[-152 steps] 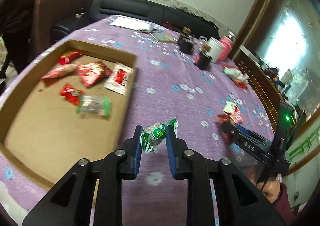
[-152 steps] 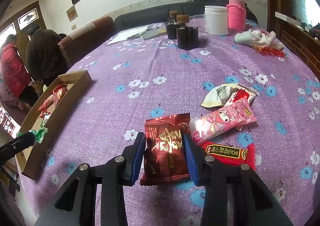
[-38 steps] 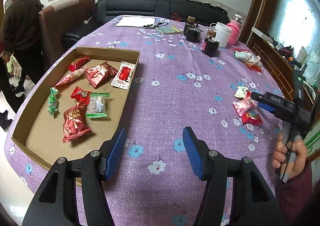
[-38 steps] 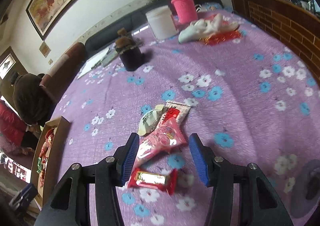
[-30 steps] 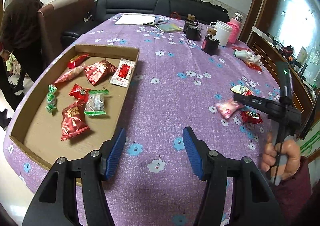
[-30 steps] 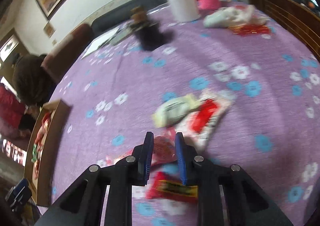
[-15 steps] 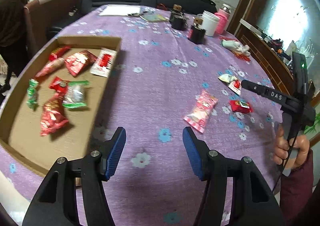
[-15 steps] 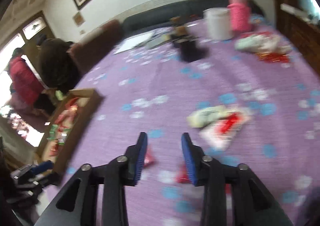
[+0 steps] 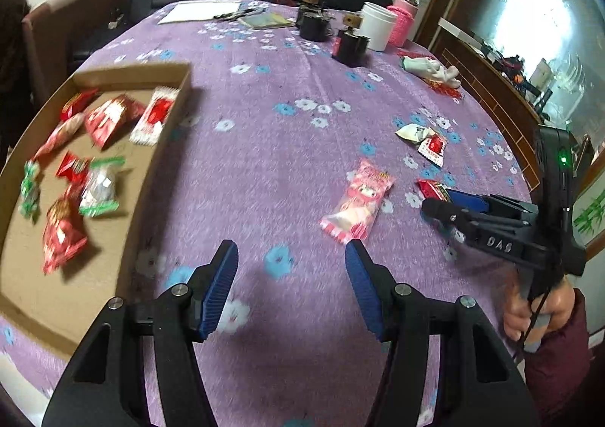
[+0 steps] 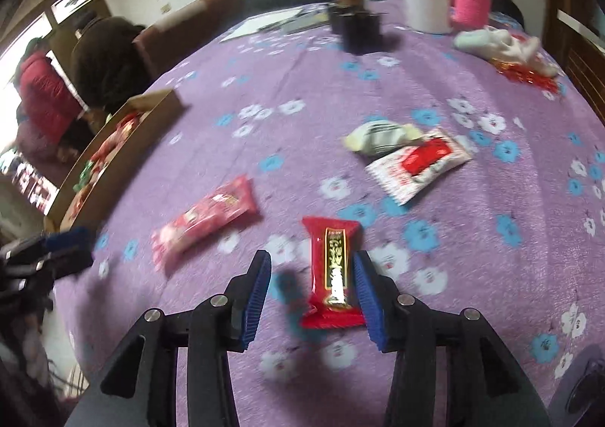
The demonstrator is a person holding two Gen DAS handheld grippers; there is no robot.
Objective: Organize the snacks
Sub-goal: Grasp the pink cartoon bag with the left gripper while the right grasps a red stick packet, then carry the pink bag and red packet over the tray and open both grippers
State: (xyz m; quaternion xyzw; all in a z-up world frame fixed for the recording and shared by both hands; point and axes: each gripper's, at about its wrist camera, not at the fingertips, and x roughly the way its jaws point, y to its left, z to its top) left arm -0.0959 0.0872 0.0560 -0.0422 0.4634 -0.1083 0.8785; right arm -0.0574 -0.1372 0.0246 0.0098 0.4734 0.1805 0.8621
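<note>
A cardboard tray (image 9: 166, 73) at the left holds several snack packets. A pink packet (image 9: 357, 202) lies on the purple cloth, just beyond my open, empty left gripper (image 9: 291, 264); it also shows in the right wrist view (image 10: 204, 219). My right gripper (image 10: 312, 276) is open with a red bar packet (image 10: 334, 268) lying between its jaws, close to the right finger. In the left wrist view the right gripper (image 9: 453, 206) hovers by that red packet (image 9: 433, 189). A white-red packet (image 10: 416, 162) and a pale packet (image 10: 378, 138) lie farther off.
Dark jars (image 9: 349, 43), a white tub (image 9: 374, 30) and a pink bottle (image 9: 402, 19) stand at the far side of the table. A white cloth with red wrapping (image 10: 503, 45) lies at the right. People stand beyond the tray (image 10: 41, 94).
The right gripper lifted the pink packet, dropped it nearer the tray, opened and moved over the red bar packet. The left gripper swung right toward the pink packet.
</note>
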